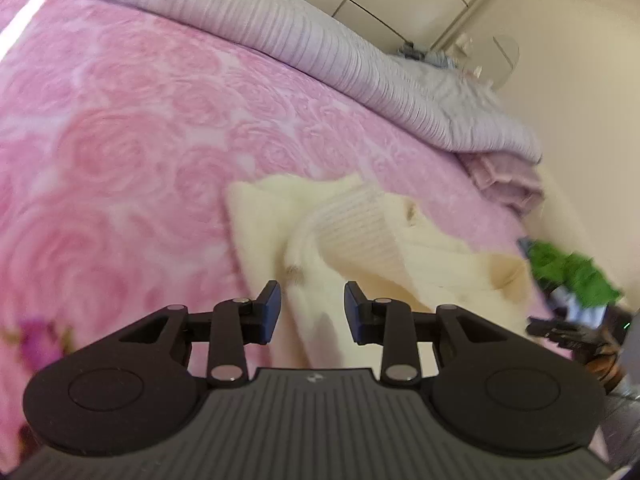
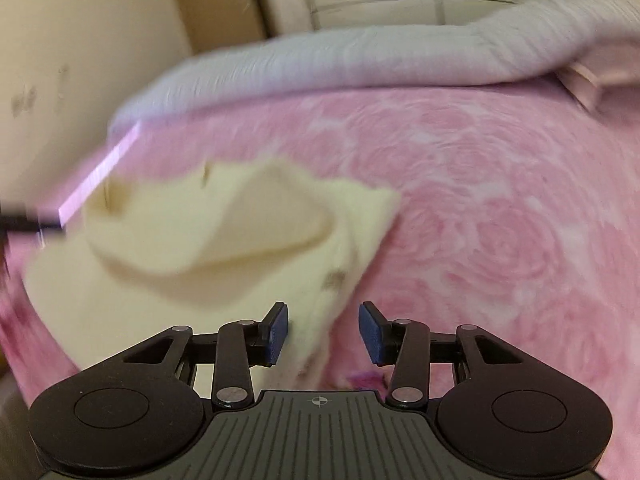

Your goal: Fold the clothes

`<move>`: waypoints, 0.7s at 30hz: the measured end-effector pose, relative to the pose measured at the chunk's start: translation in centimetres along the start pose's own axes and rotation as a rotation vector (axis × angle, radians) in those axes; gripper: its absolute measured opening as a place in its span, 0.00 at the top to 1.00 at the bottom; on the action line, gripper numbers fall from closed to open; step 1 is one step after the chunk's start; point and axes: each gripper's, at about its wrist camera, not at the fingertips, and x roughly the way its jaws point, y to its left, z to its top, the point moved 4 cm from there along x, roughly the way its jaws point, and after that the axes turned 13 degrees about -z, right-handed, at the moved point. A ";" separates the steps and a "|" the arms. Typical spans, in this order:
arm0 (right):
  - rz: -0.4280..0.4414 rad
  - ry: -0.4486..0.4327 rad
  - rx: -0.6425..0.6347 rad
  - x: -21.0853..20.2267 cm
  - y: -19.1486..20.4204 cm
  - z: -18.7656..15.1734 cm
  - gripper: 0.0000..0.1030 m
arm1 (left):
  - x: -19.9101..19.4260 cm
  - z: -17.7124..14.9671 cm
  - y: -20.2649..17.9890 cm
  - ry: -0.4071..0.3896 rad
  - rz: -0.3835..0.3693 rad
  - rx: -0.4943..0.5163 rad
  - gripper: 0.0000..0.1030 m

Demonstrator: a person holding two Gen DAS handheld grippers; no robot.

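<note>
One cream garment [image 1: 360, 240] is seen, lying on a pink bedspread [image 1: 120, 140] embossed with large rose swirls. The garment is of soft, fuzzy knit; a ribbed panel — finer and whiter than the rest — runs across its middle, and small dark specks are dotted along one edge. It is crumpled and partly doubled over, with one flap lifted in a rounded hump.

Two grippers are counted, each with two black linkage arms and two blue, textured pads. The jaws of the left gripper [image 1: 312, 312] stand apart with nothing pressed between the pads; the garment lies just ahead of and beneath them, stretching forward and to the right. The jaws of the right gripper [image 2: 323, 332] also stand apart, a little wider; the garment's lower edge passes just beside the left pad [image 2: 279, 330], though whether it is touched cannot be told, and the bulk of the cloth lies ahead and to the left.

One pale lilac quilt [image 1: 320, 40], ribbed in fine parallel lines, is rolled along the far edge of the bedspread, well beyond both grippers. One folded mauve cloth [image 1: 508, 180] is tucked under its end. Far right of the left gripper, one green, blurred object [image 1: 568, 268] is visible.
</note>
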 end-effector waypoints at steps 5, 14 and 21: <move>-0.068 -0.016 0.014 3.9 0.8 1.7 0.57 | 4.4 1.3 1.1 0.034 0.086 0.010 0.72; -0.006 0.015 0.244 6.6 -2.8 2.6 0.57 | 5.5 2.6 3.6 0.001 -0.081 -0.181 0.72; -0.046 -0.029 0.165 6.1 -1.5 4.1 0.76 | 6.5 2.8 3.0 0.016 -0.071 -0.097 0.94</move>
